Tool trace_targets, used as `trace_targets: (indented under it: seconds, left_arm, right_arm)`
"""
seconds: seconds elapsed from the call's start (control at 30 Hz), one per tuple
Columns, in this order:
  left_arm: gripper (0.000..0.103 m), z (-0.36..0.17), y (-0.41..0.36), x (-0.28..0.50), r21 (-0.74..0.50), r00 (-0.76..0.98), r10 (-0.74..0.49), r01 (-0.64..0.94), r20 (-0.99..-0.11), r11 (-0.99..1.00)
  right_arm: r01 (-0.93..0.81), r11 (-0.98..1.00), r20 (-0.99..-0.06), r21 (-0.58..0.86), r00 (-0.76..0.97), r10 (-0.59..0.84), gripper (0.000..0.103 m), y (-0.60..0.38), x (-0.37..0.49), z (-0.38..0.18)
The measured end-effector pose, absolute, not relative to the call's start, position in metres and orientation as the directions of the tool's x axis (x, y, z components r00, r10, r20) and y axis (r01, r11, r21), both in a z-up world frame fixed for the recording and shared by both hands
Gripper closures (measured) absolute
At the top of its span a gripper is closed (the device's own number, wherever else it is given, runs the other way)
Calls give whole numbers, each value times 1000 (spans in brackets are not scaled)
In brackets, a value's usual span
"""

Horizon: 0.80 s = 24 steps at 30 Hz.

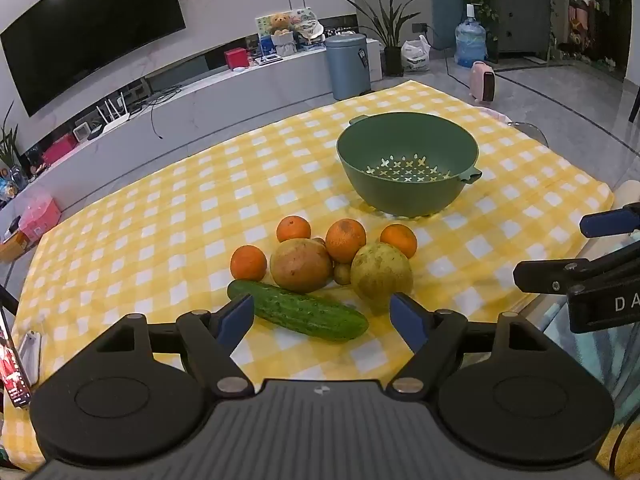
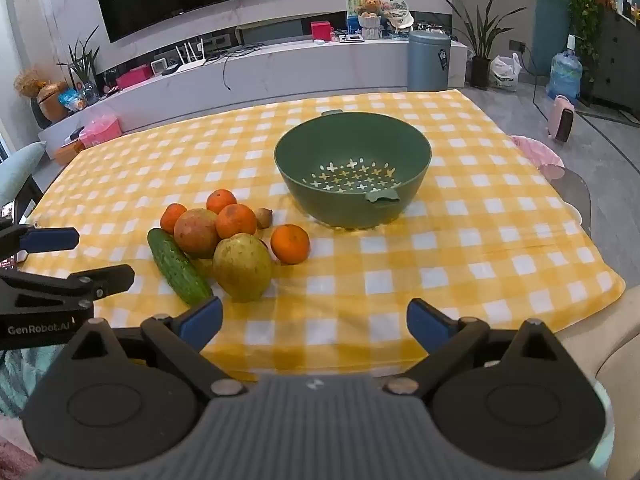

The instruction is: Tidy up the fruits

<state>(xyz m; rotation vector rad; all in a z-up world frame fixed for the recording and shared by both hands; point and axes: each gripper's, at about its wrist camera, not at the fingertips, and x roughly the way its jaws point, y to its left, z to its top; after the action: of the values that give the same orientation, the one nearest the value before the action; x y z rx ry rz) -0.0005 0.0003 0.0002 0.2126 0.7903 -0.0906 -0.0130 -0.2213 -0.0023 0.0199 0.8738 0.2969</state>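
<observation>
A pile of fruit lies on the yellow checked tablecloth [image 1: 160,216]: several oranges [image 1: 345,239], a reddish apple [image 1: 301,265], a yellow-green pear [image 1: 381,270], small kiwis [image 2: 264,217] and a cucumber [image 1: 304,312]. An empty green colander bowl [image 1: 408,152] stands beyond the pile. My left gripper [image 1: 323,320] hangs open just in front of the cucumber, nothing between its fingers. My right gripper [image 2: 316,322] is open above the cloth, to the right of the pear [image 2: 242,267] and in front of the bowl [image 2: 352,160]. Each gripper shows at the edge of the other's view.
The table's near edge lies under both grippers, and its right edge [image 2: 612,280] drops off close by. A phone [image 1: 12,376] lies at the left edge. Beyond the table stand a TV wall unit [image 2: 240,68], a grey bin [image 2: 428,60] and plants.
</observation>
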Motion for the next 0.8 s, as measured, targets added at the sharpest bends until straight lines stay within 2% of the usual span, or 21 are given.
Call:
trace_targets:
  seconds: [0.8]
  left_arm:
    - [15,-11,2,1,147,673,-11,178,-740,973]
  right_arm:
    - [-246,961,-775,126,580,251,8,-215,-11,-8]
